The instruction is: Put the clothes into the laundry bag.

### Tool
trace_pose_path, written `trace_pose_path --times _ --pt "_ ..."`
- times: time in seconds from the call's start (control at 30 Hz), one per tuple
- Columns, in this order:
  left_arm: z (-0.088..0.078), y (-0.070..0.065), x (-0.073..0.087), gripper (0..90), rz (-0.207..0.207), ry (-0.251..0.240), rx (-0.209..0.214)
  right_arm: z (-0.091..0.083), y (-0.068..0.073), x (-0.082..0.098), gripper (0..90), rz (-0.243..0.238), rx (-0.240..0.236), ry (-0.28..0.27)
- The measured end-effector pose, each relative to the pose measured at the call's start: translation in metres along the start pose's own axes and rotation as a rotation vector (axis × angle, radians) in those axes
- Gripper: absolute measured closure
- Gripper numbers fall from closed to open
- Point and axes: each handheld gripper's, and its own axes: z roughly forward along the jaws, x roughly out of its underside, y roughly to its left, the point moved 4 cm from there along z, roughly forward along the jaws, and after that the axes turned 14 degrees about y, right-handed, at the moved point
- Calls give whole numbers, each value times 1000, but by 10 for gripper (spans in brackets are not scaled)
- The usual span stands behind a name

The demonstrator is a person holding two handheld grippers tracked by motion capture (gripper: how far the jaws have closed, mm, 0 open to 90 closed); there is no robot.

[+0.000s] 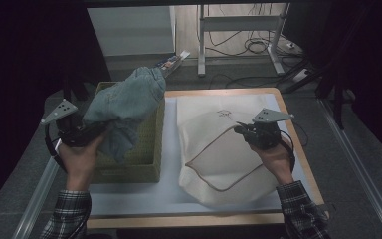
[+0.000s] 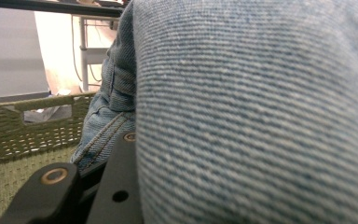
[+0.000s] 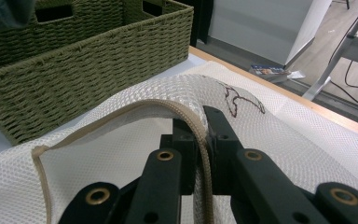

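Over the green woven basket (image 1: 146,149) at the left of the worktop (image 1: 288,107), your left gripper (image 1: 87,133) has its jaws clamped on a bundle of blue denim (image 1: 129,102), lifted above the basket's rim. To the right, your right gripper (image 1: 241,130) has its jaws pinched tight on the tan zipper edge (image 3: 200,140) of the white mesh bag (image 1: 214,149), raising that edge while the bag lies flat beside the basket.
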Motion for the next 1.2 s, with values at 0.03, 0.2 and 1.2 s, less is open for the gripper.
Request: trace_pose_path --times 0.03,0.2,1.2 --pt "-1 -3 0 676 4 0 3 0 0 0 831 2 -1 -1" --pt "-7 -16 5 675 19 0 37 0 -1 0 831 10 -2 -9" --pt "-20 -95 25 672 124 17 189 -1 1 -9 832 6 -1 -50"
